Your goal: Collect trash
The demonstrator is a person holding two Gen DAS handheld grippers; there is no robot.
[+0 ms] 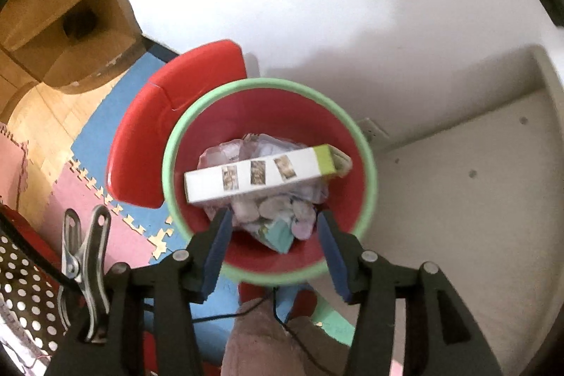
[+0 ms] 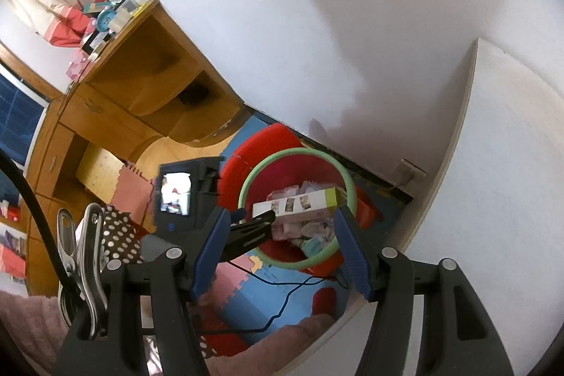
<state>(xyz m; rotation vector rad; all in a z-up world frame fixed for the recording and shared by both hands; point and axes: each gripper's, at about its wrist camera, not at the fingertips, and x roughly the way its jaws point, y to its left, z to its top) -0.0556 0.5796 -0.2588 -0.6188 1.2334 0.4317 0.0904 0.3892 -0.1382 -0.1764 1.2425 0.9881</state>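
Nearest the left wrist camera, the left gripper (image 1: 273,228) was seen spread wide with nothing held between its blue pads, poised directly over the bin (image 1: 176,143), a red one with a pale green rim. To the left of the bin, its red lid (image 1: 141,136) was found lying on the foam floor mat (image 1: 91,136), just beside the rim. Inside the bin, a long white carton (image 1: 261,174) with a green end was seen lying on top of crumpled wrappers (image 1: 268,214), its long axis running left to right across the gripper's opening and tilted slightly, the green end up at the right. Whether the carton was resting or falling could not be told.

In the right wrist view, the right gripper (image 2: 278,235) was likewise seen wide open and empty, held farther back from the bin, with the left gripper's black finger reaching to the carton's near end. The left gripper was therefore judged the nearer one. A white shelf unit (image 1: 476,182) was seen at the right of the bin.

The carton was judged already deposited, so the coming move was likely a withdrawal upward, clear of the green rim.
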